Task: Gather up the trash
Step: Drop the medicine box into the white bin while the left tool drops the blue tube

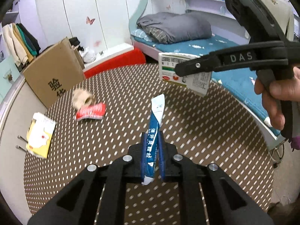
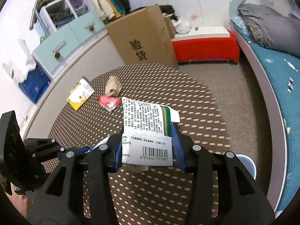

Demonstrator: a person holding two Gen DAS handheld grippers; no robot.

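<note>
A: The left gripper (image 1: 152,146) is seen pressed together on a blue sachet (image 1: 153,129), which is pinched between the blue pads and stands up past the fingertips toward twelve o'clock, its white torn end uppermost. The sachet is held clear above the round brown dotted table (image 1: 196,131).

B: And the right gripper (image 2: 148,140)?

A: It is clamped on a white medicine box (image 2: 148,125), gripped on both sides by the blue pads, barcode face turned toward the camera. In the left wrist view the same box (image 1: 184,75) is seen at about one o'clock, held in the air over the far edge of the table, with a hand (image 1: 277,97) wrapped round the handle at three o'clock.

B: What is left on the table?

A: Three pieces are seen at about ten o'clock in the right wrist view: a yellow and white box (image 2: 80,93) lying flat near the rim, a crumpled brown paper (image 2: 113,88) further in, and a red wrapper (image 2: 109,102) just beside the paper. Whether paper and wrapper touch cannot be told.

B: And behind?

A: A cardboard carton (image 2: 142,43) is stood on the floor at twelve o'clock beyond the table. A bed with a teal cover (image 2: 277,71) is seen at three o'clock, a grey quilt (image 2: 270,22) folded on it.
</note>
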